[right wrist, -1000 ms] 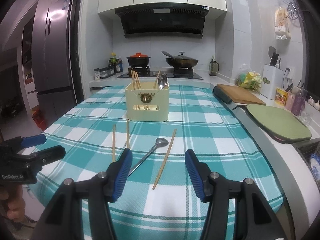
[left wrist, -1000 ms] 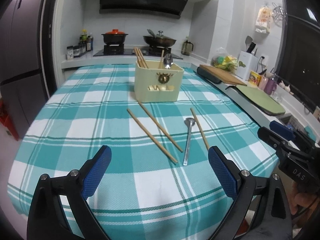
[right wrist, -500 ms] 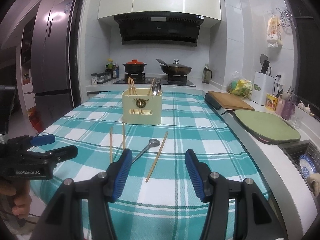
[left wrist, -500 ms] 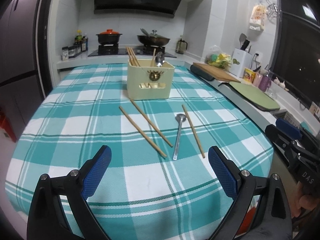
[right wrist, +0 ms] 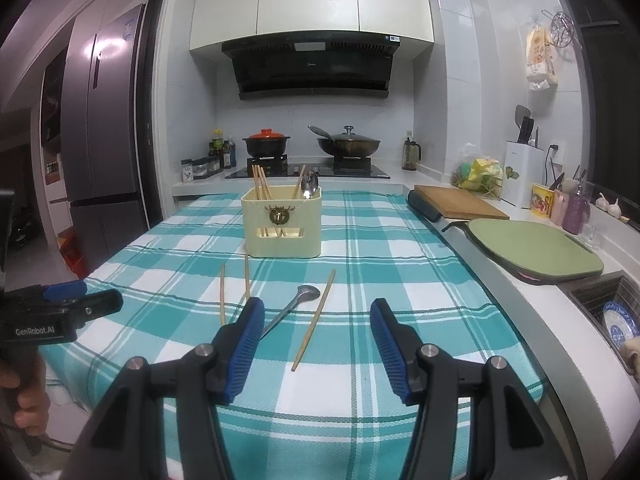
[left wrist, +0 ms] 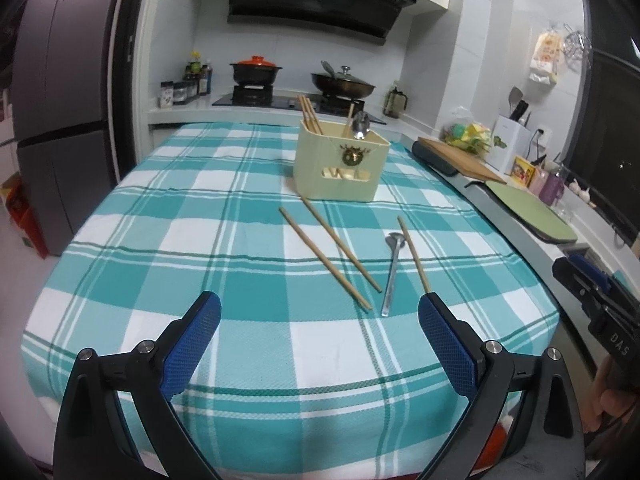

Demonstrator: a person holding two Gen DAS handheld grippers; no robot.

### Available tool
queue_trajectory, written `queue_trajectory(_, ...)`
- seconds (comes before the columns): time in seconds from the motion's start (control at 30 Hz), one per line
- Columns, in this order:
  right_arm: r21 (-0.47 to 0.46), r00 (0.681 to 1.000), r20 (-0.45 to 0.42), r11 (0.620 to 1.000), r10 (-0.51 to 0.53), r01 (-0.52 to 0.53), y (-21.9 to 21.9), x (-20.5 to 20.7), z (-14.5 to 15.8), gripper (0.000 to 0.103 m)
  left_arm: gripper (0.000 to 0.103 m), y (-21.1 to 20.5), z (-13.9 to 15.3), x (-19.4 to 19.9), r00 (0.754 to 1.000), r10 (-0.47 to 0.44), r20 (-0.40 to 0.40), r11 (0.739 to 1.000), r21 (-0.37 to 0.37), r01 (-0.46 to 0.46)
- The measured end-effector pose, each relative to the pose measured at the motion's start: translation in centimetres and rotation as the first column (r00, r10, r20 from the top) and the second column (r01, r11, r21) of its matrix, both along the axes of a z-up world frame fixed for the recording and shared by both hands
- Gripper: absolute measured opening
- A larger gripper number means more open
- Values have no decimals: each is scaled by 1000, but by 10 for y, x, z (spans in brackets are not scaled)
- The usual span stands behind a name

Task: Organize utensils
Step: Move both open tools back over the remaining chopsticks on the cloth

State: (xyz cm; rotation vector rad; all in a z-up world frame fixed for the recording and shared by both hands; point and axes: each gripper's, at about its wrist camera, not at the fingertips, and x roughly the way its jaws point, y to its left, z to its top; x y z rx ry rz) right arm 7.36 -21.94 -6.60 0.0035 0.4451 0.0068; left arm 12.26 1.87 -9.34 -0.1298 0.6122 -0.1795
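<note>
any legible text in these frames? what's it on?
"GenRobot.AI": side of the left claw, right wrist view.
"DAS": body of the right claw, left wrist view; may be cut off.
Range hood logo, hanging bag, yellow box: too small or blurred to read.

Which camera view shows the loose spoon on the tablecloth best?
The left wrist view: the whole spoon lies unobstructed, bowl to handle tip. In the right wrist view, the right hand-held gripper hides its handle end.
</note>
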Motion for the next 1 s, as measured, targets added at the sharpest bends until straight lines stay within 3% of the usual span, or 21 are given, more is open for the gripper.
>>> queue_trajectory(0.2, 9, 999, -48, 1000, 14, -13, 2, 6, -13, 56, 100, 10, -20, 17, 997, 7, -81, 999, -34, -10)
queue_trajectory(0.3, 0, 998, -66, 1000, 9, -9, 1, 14, -16, 56, 100, 3, -23, 35, 995, -16, -94, 1000, -14, 14)
queue_trajectory(0.47, -4, 991, -134, 1000, 22, -23, -2, 29, -30, 56, 100, -8, -38, 79, 992, -33, -123, 999, 9, 35)
queue_trajectory(0.63, 11, 976, -218, 1000, 12, -10, -6, 37, -51, 56, 100, -20, -64, 128, 978, -25, -206, 999, -41, 17)
queue_trajectory(1.0, -9, 965, -260, 1000, 27, -30, 0, 53, -60, 56, 100, -43, -91, 171, 972, 21, -234, 995, 95, 2)
